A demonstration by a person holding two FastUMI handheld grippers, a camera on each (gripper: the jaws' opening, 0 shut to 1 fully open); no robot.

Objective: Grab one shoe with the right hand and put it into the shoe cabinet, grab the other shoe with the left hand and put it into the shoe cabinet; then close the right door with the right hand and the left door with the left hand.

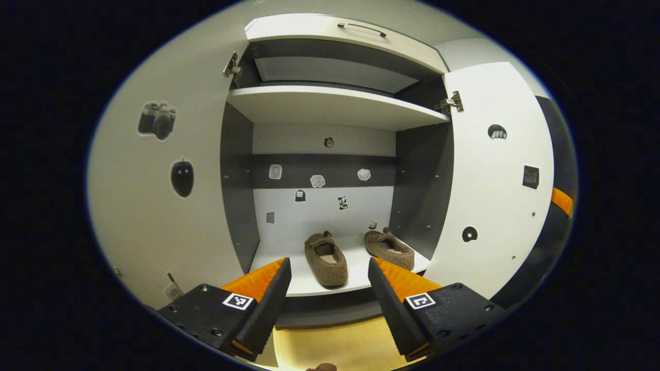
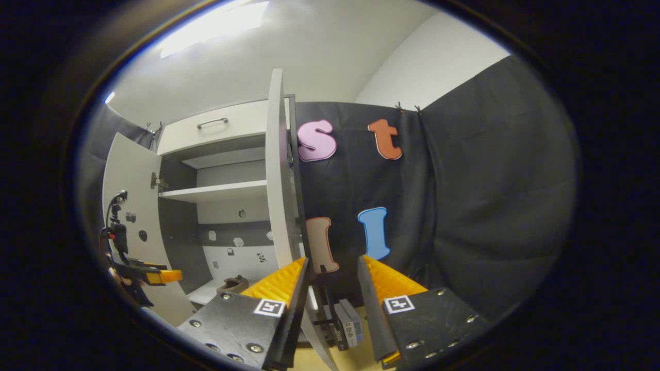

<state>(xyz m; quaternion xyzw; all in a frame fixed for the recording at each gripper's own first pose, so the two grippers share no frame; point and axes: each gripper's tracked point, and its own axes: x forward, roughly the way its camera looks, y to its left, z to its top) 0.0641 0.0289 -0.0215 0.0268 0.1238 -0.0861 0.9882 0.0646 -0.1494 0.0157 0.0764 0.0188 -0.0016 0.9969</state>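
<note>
Brown and fleecy, both shoes already sit on the bottom shelf of the shoe cabinet (image 1: 335, 105): in the left gripper view one shoe (image 1: 326, 258) lies at lower centre and the other shoe (image 1: 390, 249) just to its right, apart from each other. At far left of that view the left door (image 1: 154, 206) stands wide open, and at the right the right door (image 1: 490, 180) does too. The left gripper (image 1: 329, 286), low in the frame, has its jaws spread wide with nothing between them, pointing straight into the cabinet. In the right gripper view that left gripper appears again at lower left, next to the left door; further right the right door shows edge-on at centre, and the right gripper (image 2: 332, 288) at the bottom is open and empty, its jaws straddling the door's lower edge without clear contact. By my judgement only the door closing remains. The risk is a push near the hinged side, which would slip off or barely swing the panel; and closing the left door while the left gripper is inside the opening could trap it.
</note>
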